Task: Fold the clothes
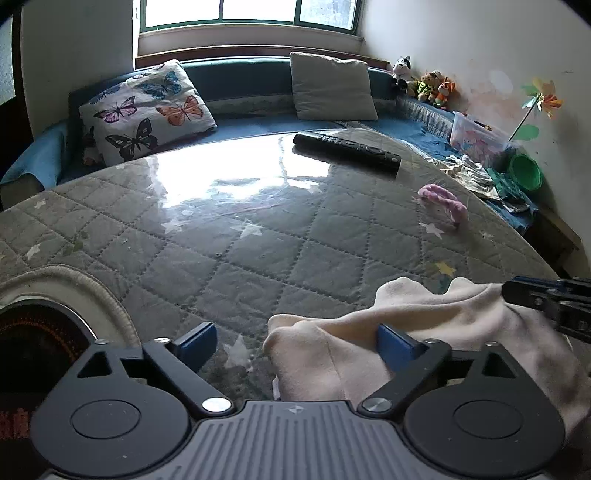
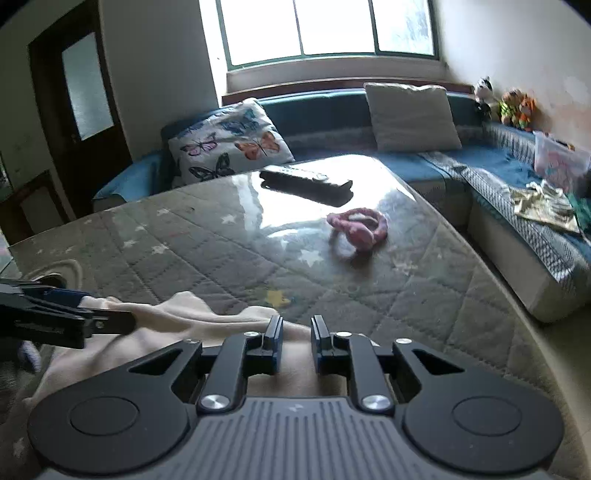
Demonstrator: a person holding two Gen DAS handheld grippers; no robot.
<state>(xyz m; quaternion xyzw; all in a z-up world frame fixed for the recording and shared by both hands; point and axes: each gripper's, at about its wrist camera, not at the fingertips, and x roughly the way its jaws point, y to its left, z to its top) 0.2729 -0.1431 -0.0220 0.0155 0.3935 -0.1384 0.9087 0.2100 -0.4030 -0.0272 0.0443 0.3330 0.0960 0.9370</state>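
- My work surface is a table [image 1: 258, 236] covered with a grey quilted cloth stitched in diamonds and dotted with pale stars, under a glossy clear sheet that mirrors the window [image 1: 251, 14].
- A blue corner sofa [image 2: 436, 166] wraps the far side of the table; on it lean a white cushion printed with butterflies [image 1: 147, 110] and a plain beige cushion [image 1: 332, 86].
- Small plush toys [image 1: 428, 86] sit on the sofa's corner by the white wall, near a clear plastic box [image 1: 478, 136] and a paper pinwheel [image 1: 541, 99].
- A dark wooden door [image 2: 79, 110] with a frosted pane stands at the left in the right wrist view.
- A long black remote control [image 1: 347, 151] lies at the table's far side, and a twisted pink fuzzy band [image 2: 358, 229] lies apart from it, nearer me.
- The cream garment [image 1: 424, 332], soft and fleecy, lies rumpled on the near edge of the table.
- My left gripper [image 1: 295, 347] is spread wide, a fold of the cream cloth lying between its blue pads without being pressed.
- My right gripper [image 2: 296, 330] stands over the same cloth, its fingers close with a narrow gap; I cannot tell whether fabric is pinched there.
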